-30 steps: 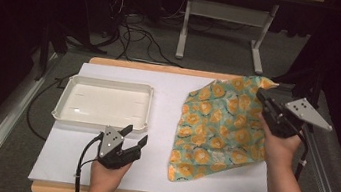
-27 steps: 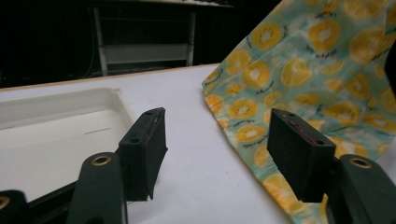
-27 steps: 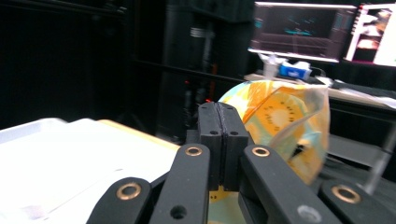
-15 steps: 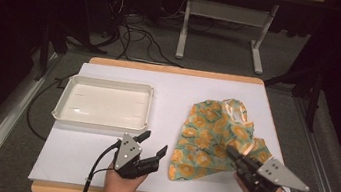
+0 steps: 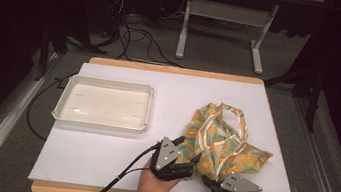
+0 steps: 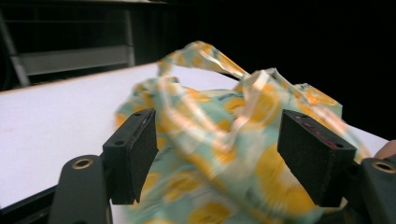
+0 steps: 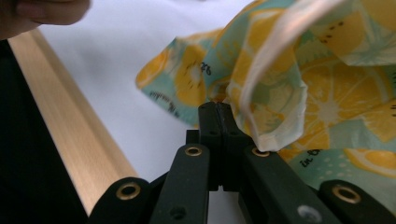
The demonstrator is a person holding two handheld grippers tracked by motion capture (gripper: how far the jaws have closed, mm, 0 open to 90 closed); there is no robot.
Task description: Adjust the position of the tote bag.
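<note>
A cloth bag (image 5: 225, 144) printed with yellow citrus slices on teal lies crumpled on the white table sheet (image 5: 98, 161), right of centre near the front. My right gripper (image 5: 207, 181) is at the bag's front edge, and in the right gripper view its jaws (image 7: 218, 109) are pressed together on a fold of the bag (image 7: 327, 93). My left gripper (image 5: 192, 164) is at the bag's left side. Its jaws have just been opening. In the left gripper view the pads (image 6: 137, 149) stand wide apart, with the bag (image 6: 243, 107) between and beyond them, not pinched.
An empty white tray (image 5: 99, 122) sits on the left half of the sheet. The wooden table edge (image 7: 60, 107) runs just in front of both hands. Cables and a metal stand (image 5: 220, 17) are on the floor beyond the table.
My right gripper came down from the far right to the front edge, dragging the bag from flat into a crumpled heap. My left hand moved right up to the bag.
</note>
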